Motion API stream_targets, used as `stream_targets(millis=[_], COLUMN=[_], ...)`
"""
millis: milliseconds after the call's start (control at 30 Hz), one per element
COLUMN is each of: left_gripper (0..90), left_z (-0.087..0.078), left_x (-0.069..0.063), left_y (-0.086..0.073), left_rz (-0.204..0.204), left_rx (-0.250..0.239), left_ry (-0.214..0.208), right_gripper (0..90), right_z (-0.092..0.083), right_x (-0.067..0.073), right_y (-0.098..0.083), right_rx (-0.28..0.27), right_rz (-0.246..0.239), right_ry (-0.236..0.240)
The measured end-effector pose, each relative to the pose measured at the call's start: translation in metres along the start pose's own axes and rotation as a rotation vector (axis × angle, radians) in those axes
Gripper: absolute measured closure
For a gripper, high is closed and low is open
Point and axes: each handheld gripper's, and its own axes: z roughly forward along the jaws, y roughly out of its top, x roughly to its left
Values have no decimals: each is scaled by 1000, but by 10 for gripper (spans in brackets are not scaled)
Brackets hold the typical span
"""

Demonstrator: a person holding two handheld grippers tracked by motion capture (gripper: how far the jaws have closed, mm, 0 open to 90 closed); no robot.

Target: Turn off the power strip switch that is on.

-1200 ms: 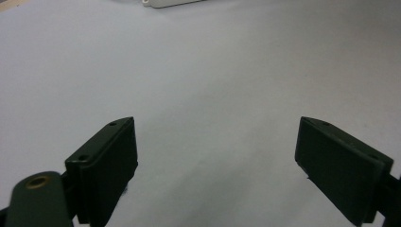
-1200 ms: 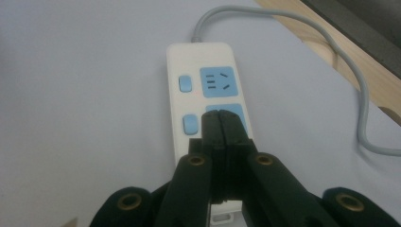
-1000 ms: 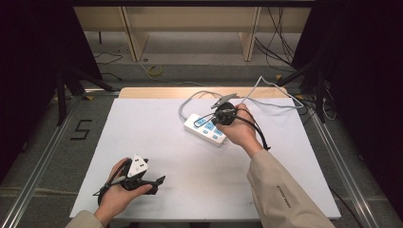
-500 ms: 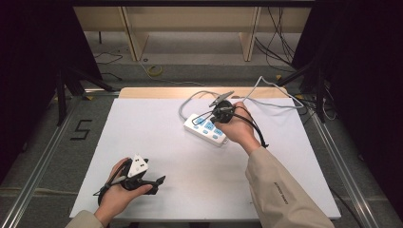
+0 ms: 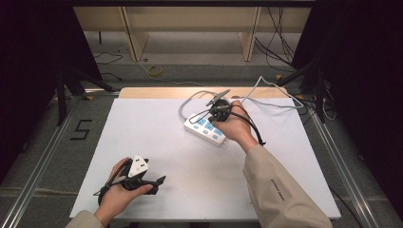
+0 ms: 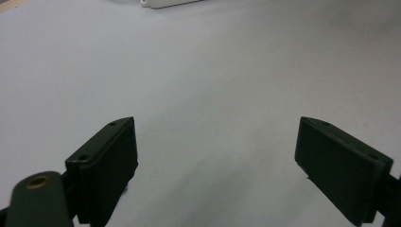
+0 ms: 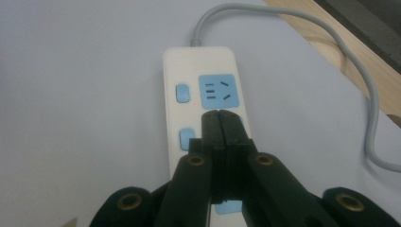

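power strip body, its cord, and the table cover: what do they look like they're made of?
Power strip: looks like hard moulded plastic, off-white and smooth, with matte blue socket faces and buttons.
Cord: probably grey rubber or PVC sheathing; it bends in soft curves.
Table cover: matte white sheet, perhaps paper or laminate; flat and glare-free, with a wood-look edge showing at the far side.

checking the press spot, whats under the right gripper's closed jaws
The white power strip on the white table sheet. The right gripper is shut over its second blue socket; a blue switch shows beside it. Whether the tips touch is hidden.
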Motion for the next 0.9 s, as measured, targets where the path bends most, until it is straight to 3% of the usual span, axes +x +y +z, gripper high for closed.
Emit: stream_targets(millis=[900], left_gripper=[136], left_z=[0], left_x=[0], left_y=[0], left_rz=[3], left_rx=[1], left_ry=[-1], right_gripper=[900], right_z=[14], right_x=[0], right_y=[13], right_rx=[26], right_rz=[-5], right_ry=[17])
